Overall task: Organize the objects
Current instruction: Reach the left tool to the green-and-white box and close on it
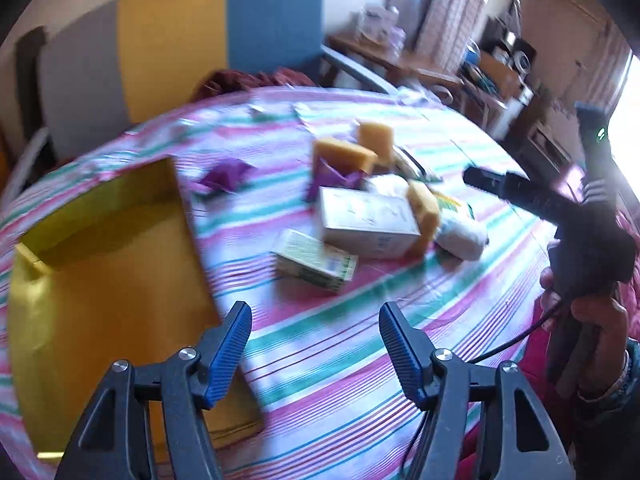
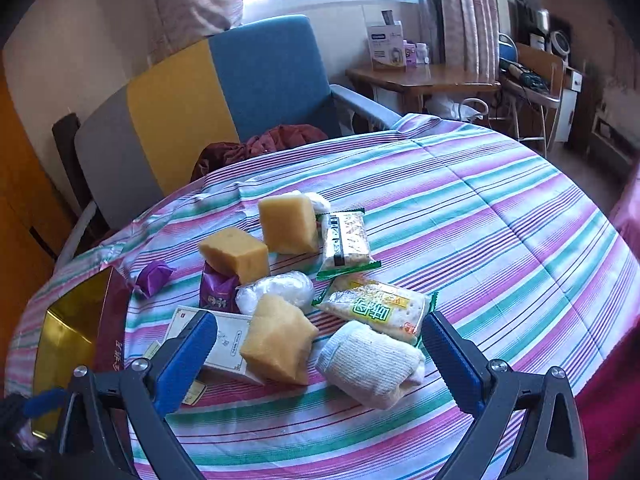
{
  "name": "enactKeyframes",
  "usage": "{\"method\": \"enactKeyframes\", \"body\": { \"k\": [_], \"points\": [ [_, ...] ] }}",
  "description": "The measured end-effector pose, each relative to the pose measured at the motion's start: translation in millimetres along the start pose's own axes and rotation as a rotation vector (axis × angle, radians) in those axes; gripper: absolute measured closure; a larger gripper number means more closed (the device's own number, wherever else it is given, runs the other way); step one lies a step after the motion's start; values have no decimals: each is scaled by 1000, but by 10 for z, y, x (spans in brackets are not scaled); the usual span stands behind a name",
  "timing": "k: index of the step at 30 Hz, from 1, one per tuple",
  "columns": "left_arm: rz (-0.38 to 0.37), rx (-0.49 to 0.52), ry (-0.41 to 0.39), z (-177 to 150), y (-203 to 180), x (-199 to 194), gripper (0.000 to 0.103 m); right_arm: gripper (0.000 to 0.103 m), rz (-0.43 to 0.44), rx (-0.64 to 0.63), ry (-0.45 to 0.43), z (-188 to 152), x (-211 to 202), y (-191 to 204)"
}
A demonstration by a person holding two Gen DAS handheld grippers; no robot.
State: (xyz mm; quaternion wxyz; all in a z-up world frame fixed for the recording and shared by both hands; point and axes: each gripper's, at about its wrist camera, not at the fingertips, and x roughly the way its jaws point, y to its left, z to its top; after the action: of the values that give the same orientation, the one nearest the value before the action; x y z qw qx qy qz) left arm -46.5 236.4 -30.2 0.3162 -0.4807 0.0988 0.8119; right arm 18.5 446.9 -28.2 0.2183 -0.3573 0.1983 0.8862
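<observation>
Left gripper [image 1: 315, 320]: jaws spread wide, nothing between them, hovering above the striped tablecloth [image 1: 360, 360] beside the right edge of the gold-lined open box [image 1: 112, 280]. Box at 9 o'clock in the left wrist view, interior bare as far as visible.

Right gripper [image 2: 320, 332]: jaws spread wide, holding nothing, poised above the near edge of the object cluster. Rolled white sock [image 2: 372, 364] and nearest yellow sponge [image 2: 278, 340] framed between the blue fingers [image 2: 186, 356]; contact not confirmed.

Object cluster, right wrist view, centre of table:
- Two further yellow sponges: one at 12 o'clock [image 2: 288, 224], one at 10 o'clock [image 2: 236, 254], the latter resting on a purple snack packet [image 2: 218, 292].
- White plastic-wrapped bundle [image 2: 276, 290] at cluster centre, touching the nearest sponge.
- Cracker packet with green lettering [image 2: 376, 308] at 3 o'clock, just beyond the sock.
- Second cracker packet [image 2: 346, 240] at 1 o'clock, beside the far sponge.
- White carton [image 2: 224, 340] at 8 o'clock, under the nearest sponge's left edge.
- Purple wrapped sweet [image 2: 154, 272] apart from the cluster, near the box.

Left wrist view: green-and-white small carton [image 1: 316, 266] lying just in front of the white carton. Motion blur present; finer print unreadable.
</observation>
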Motion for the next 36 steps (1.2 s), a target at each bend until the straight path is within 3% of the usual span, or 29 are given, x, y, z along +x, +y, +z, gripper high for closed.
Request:
{"method": "enactKeyframes", "body": {
  "k": [4,7,10,17,19,29,33,36],
  "points": [
    [26,94,65,150,-137,383,36,0,38,21,25,-9,49,-36],
    [60,192,101,209,-184,592,26,0,58,27,30,-5,72,-56],
    [68,219,151,276,-135,811,20,0,84,40,38,-4,87,-82],
    [87,221,188,343,-75,1092,21,0,109,70,39,8,105,-154],
    [112,229,187,339,-87,1125,29,0,110,83,32,11,95,-185],
    [23,145,27,126,-141,495,30,0,48,288,-5,40,45,-645],
    [-1,102,-43,-19,-116,169,30,3,21,330,99,-3,227,-748],
    [-7,56,-78,-149,-34,-78,30,3,4,277,166,-33,338,-649]
  ]
}}
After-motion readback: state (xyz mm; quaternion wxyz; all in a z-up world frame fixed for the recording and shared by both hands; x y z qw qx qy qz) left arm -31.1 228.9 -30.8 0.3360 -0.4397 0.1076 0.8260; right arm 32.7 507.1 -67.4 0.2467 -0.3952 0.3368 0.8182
